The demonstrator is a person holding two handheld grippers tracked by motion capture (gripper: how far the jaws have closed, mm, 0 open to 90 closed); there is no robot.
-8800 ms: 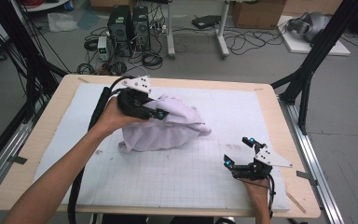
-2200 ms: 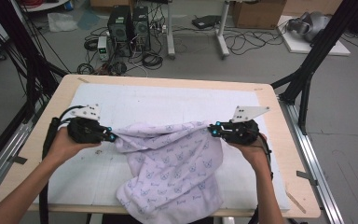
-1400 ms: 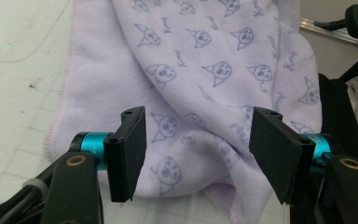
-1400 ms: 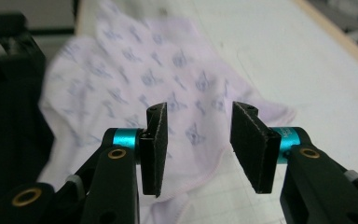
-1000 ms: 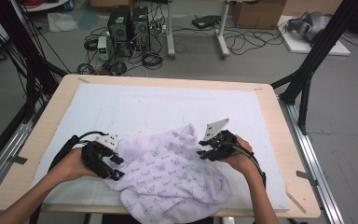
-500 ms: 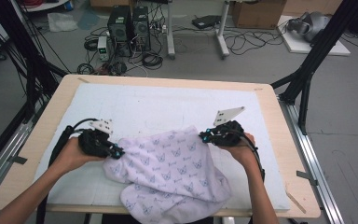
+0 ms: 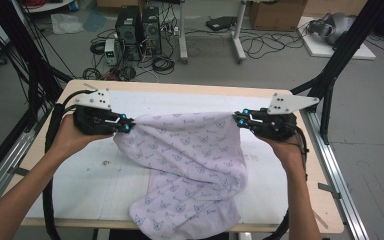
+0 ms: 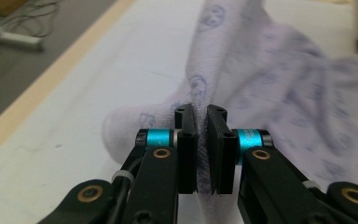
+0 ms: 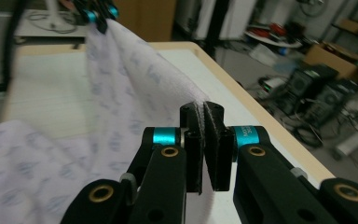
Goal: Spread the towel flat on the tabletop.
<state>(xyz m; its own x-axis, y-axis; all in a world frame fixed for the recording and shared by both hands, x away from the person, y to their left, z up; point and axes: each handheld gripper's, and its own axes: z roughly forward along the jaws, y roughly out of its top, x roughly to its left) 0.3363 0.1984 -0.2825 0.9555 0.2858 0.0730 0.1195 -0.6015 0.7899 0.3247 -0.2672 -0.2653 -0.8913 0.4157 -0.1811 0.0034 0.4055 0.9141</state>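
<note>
A pale lilac cloth (image 7: pixel 190 165) printed with small animal faces hangs stretched between my two grippers above the table. My left gripper (image 7: pixel 125 125) is shut on the cloth's left upper corner; its jaws have just been closing on the fabric. In the left gripper view the pads (image 8: pixel 200 116) pinch a fold of the cloth (image 8: pixel 261 79). My right gripper (image 7: pixel 240 119) is shut on the right upper corner, and the cloth (image 9: pixel 121 93) runs from its pads (image 9: pixel 201 112) to the far left gripper (image 9: pixel 95 14). The cloth's lower part trails on the table and over its front edge.
A white gridded mat (image 7: pixel 80 175) covers the wooden table (image 7: pixel 180 89). Black frame posts (image 7: pixel 340 55) and metal rails (image 7: pixel 332 165) flank the table. Computer towers (image 7: pixel 137 25) and cables lie on the floor beyond the far edge.
Both grippers have risen and moved apart while holding the cloth. Its top edge is now pulled taut and lifted off the table.
</note>
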